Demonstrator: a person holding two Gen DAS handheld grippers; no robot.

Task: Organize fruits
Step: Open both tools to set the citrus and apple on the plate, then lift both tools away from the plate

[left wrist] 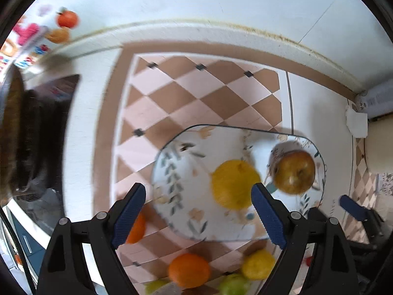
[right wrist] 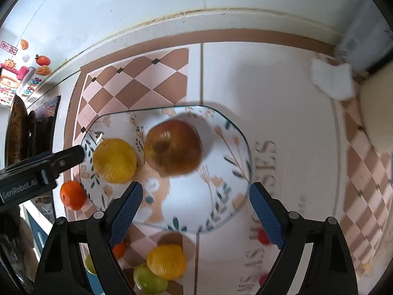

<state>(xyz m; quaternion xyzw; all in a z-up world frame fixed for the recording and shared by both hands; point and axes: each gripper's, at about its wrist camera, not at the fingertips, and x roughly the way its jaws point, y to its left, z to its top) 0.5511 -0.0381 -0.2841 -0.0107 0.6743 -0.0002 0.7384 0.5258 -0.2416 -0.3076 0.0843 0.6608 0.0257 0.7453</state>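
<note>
Main risk: the apple (right wrist: 173,146) and the yellow citrus (right wrist: 115,160) lie loose on the floral plate (right wrist: 235,172), touching or almost touching, and the plate is shallow. A push from the fingers when the next fruit comes in can roll one over the rim. The views are blurred, so fast motion is probable, and a quick move makes a bump more likely.

Left gripper (left wrist: 199,211): fingers wide open, nothing between them; it hangs over the plate's near-left part, w/ the yellow citrus in the gap below. Right gripper (right wrist: 196,209): fingers also wide open, holding nothing, above the plate's near rim.

Plate contents: only these 2 fruits, citrus at left, apple beside it at right.

Not yet organized, on the bench near its front edge: an orange (left wrist: 189,270), a second yellow citrus (right wrist: 166,260) and a green fruit (right wrist: 148,281) close together. One small orange (right wrist: 72,195) sits just outside the plate's left rim.
</note>
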